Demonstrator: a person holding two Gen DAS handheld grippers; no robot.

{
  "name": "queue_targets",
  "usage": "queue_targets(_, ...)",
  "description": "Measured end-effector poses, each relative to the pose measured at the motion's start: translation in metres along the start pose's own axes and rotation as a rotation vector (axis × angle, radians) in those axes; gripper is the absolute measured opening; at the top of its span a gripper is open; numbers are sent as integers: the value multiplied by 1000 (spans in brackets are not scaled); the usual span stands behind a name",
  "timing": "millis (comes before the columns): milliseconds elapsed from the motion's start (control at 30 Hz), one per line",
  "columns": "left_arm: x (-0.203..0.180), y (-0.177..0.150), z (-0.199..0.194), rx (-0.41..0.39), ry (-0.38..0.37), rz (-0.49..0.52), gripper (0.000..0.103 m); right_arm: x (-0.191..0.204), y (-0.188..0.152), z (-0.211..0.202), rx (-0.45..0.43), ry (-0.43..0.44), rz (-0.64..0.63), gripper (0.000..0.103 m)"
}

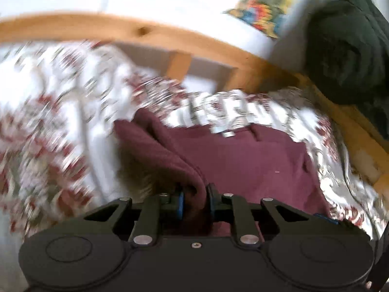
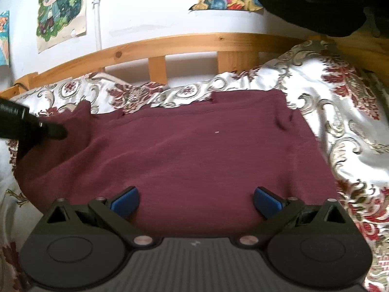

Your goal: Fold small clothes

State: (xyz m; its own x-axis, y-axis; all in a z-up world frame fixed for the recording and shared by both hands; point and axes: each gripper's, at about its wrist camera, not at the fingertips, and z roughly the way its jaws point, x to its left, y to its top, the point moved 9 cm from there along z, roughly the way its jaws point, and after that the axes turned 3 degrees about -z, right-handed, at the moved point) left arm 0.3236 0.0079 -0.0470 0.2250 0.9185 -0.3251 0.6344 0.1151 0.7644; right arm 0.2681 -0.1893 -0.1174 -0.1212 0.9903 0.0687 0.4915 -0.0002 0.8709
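A maroon garment [image 2: 194, 150] lies spread on a patterned bedspread [image 2: 340, 112]. In the left wrist view my left gripper [image 1: 195, 200] is shut on a bunched fold of the maroon garment [image 1: 243, 160], whose left edge is lifted off the bed and drapes from the blue pads [image 1: 180, 203]. The right wrist view shows my right gripper [image 2: 195, 203] open, its blue pads [image 2: 126, 203] wide apart just above the garment's near edge with nothing pinched. The left gripper [image 2: 52, 131] also shows at the left of that view, at the raised corner of the cloth.
A wooden bed rail [image 2: 170, 46] runs along the far side, with a white wall and posters [image 2: 60, 9] behind. A dark bundle of fabric [image 1: 347, 48] sits at the far right on the rail. The bedspread [image 1: 48, 121] reaches out to the left.
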Motion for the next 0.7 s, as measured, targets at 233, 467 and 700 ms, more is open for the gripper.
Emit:
queue_targets(233,-89,27,20,-6,-79,123,18,-27,1,-13,-35,-19,8,103)
queue_targets(467,-149,7,65,68,-158,200,13,-53,-6,-24,-29,-78,-9,103)
queue_targets(700,-148,-17,77,125,-201,151,24,-76,-20,-31,3,-109,45,103)
